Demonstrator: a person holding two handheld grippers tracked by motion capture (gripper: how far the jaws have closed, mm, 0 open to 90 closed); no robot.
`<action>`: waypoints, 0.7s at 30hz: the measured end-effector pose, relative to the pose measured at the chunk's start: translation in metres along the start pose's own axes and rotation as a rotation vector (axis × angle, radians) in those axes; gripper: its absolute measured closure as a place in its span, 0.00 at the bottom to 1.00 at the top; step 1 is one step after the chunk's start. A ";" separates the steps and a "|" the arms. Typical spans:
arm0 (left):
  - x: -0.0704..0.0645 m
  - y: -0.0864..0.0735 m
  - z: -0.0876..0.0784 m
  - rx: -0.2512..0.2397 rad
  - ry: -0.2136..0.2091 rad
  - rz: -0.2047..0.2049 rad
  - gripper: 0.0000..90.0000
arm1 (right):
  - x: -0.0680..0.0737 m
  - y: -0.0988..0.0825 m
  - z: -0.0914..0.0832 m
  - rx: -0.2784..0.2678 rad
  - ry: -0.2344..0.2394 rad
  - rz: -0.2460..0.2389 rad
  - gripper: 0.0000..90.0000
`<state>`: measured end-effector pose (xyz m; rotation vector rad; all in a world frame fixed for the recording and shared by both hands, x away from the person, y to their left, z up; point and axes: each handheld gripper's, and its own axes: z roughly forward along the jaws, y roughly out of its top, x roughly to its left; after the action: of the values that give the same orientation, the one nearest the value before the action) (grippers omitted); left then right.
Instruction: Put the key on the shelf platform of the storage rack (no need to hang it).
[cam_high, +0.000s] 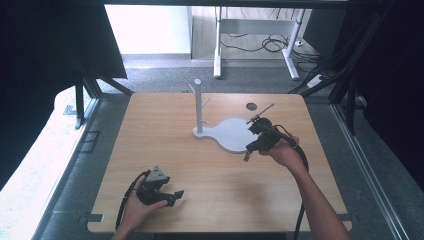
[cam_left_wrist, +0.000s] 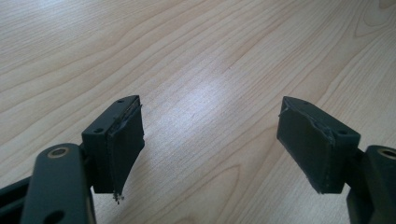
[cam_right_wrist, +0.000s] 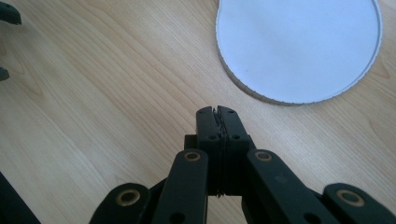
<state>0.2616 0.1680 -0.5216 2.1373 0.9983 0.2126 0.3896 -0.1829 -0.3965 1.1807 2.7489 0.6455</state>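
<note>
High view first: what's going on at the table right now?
A person holds a gripper in each hand over the wooden table. The right gripper has its jaws shut on nothing, beside the round white base of a stand with a pegged post. The left gripper sits near the table's front edge, jaws open over bare wood. Nothing is being held.

A lab or test room: a wooden table (cam_high: 165, 150) sits inside a black frame (cam_high: 350, 75) on grey carpet (cam_high: 160, 80), cables (cam_high: 270, 44) trailing past a desk's legs (cam_high: 218, 50) beyond.
</note>
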 end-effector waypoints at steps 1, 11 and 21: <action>0.000 0.000 0.000 0.003 0.000 0.003 0.26 | 0.000 0.001 0.001 0.000 0.002 -0.003 1.00; 0.001 0.000 0.000 0.005 -0.003 0.000 0.26 | -0.003 0.012 0.004 0.014 -0.004 0.000 0.99; 0.002 -0.001 0.000 0.004 -0.004 0.001 0.26 | -0.010 0.021 0.007 0.018 -0.008 0.015 1.00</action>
<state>0.2627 0.1700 -0.5224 2.1409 0.9958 0.2066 0.4125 -0.1751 -0.3958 1.2063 2.7480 0.6171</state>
